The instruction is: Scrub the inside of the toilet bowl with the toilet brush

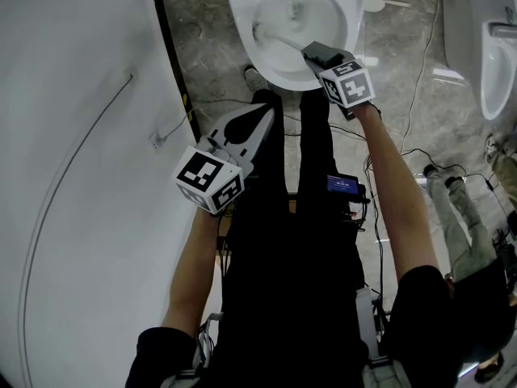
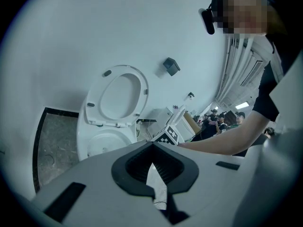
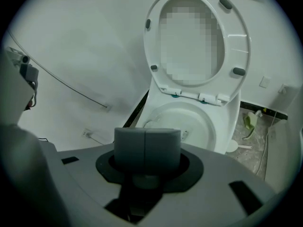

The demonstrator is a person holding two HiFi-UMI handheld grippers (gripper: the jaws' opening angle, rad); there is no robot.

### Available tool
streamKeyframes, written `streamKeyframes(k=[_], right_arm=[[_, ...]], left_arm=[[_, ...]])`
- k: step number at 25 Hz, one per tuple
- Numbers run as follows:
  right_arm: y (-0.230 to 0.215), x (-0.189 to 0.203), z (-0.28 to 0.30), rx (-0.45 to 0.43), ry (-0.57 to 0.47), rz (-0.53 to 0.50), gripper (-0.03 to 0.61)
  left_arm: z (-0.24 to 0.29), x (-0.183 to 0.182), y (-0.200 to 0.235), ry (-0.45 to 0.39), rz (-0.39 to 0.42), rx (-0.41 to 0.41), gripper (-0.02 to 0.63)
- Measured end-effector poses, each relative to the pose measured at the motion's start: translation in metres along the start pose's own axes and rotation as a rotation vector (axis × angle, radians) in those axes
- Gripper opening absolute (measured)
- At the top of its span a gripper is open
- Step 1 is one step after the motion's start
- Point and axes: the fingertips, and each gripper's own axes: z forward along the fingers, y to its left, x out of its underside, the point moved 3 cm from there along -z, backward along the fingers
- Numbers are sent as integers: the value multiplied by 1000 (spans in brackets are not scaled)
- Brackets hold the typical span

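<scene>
The white toilet bowl stands at the top of the head view, its seat and lid raised. My right gripper hangs over the bowl's near rim, shut on the toilet brush's white handle. The handle slants down and left into the bowl, and the dark brush head lies against the inner left wall. In the right gripper view the grey pads are pressed together above the bowl. My left gripper is held back near my body, shut on nothing, and its view takes in the toilet from the side.
A white wall with a black baseboard strip runs along the left. A second white fixture stands at the right, with cables on the stone floor. Another person is at the right. A white round object lies beside the toilet.
</scene>
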Motion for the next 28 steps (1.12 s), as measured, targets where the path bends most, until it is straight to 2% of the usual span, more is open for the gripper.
streamKeyframes(k=[16,20,28], right_arm=[[13,51,-27,-95,136,-167,160],[10,58,-35,-108,166,-186,160],[7,65,-52,-124,261,-293,160]], left_arm=[[10,3,-9,4,13,19,11],[12,5,-12,5,14,25,11],[17,4,-15,9,15,36,11]])
